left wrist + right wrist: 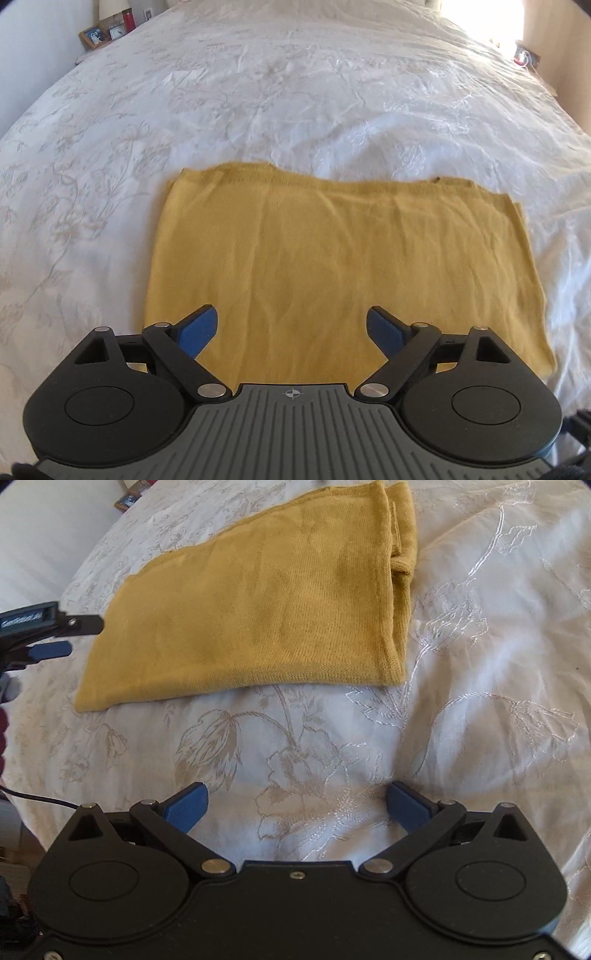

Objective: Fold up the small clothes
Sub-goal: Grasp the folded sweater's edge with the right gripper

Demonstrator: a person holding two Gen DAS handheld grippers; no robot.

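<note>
A mustard-yellow knit garment [332, 254] lies folded flat as a rectangle on the white bed. In the right wrist view the garment [251, 609] shows layered folded edges along its right side. My left gripper [291, 328] is open and empty, hovering over the garment's near edge. My right gripper [295, 805] is open and empty, over bare bedspread in front of the garment's near edge. The left gripper [55, 635] shows at the left edge of the right wrist view, by the garment's left end.
The white bedspread [295, 92] with embroidered flowers covers the whole surface. A nightstand with photo frames and a red candle [107, 29] stands at the far left. A small red item [522, 57] sits at the bed's far right. A black cable [37, 798] runs at left.
</note>
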